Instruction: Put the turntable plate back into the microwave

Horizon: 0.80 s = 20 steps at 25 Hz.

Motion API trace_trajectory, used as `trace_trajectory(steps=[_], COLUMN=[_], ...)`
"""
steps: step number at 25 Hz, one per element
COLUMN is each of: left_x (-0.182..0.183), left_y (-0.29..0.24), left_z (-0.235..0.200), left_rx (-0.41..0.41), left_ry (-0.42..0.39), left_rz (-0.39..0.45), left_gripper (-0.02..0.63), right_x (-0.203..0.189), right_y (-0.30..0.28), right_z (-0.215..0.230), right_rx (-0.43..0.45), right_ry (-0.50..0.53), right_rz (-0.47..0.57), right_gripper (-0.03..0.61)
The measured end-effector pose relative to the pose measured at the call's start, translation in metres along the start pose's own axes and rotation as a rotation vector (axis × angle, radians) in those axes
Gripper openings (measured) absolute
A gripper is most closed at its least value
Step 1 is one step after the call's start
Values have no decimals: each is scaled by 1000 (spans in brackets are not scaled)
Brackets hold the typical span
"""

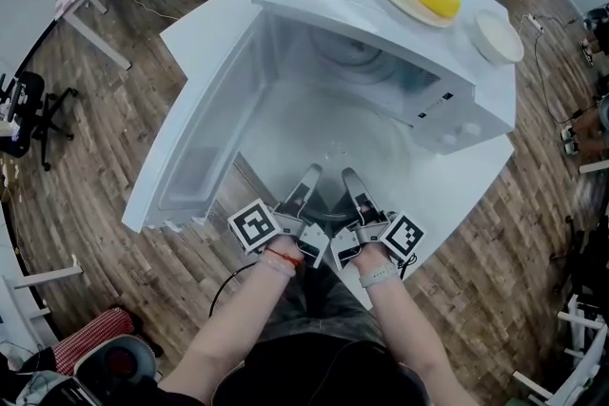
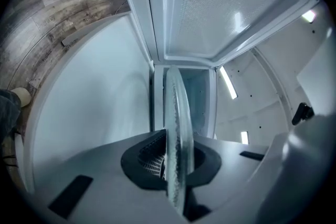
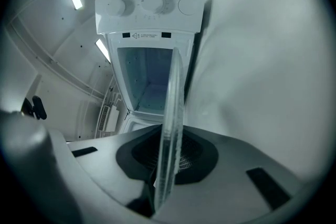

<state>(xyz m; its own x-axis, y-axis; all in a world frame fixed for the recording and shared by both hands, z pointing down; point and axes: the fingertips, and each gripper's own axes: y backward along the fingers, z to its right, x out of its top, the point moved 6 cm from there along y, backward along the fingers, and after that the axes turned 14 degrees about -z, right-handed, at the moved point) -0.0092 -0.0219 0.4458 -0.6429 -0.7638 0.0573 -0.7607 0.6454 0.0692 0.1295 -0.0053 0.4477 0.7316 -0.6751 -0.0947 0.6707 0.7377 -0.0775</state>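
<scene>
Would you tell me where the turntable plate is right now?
Head view, centre: the turntable plate is clamped by left gripper and right gripper, at the mouth of the open microwave.

Black-and-grey left gripper [image 1: 307, 178] and right gripper [image 1: 350, 181] each carry a white cube [image 1: 253, 225] with black square markers. A red cord bracelet [image 1: 283, 256] circles the left wrist, and a grey strap [image 1: 378, 276] the right.
</scene>
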Motion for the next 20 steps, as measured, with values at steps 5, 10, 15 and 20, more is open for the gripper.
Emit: trace_trajectory(steps=[5,10,15,20], left_x=[10,18,22,33], left_y=[-10,-18,-25,-41], left_z=[-7,-5,-4,-3], left_rx=[19,39,7,5], left_ry=[-9,-41,-32,-29], left_rz=[-14,-36,-31,-42], left_gripper=[31,31,31,31], right_x=[11,20,25,40], right_y=[-8,-14,-17,-27], right_z=[3,2,1,2], right_rx=[1,3,0,-3], right_ry=[4,17,26,31], right_rz=[14,30,38,49], right_gripper=[49,49,50,50])
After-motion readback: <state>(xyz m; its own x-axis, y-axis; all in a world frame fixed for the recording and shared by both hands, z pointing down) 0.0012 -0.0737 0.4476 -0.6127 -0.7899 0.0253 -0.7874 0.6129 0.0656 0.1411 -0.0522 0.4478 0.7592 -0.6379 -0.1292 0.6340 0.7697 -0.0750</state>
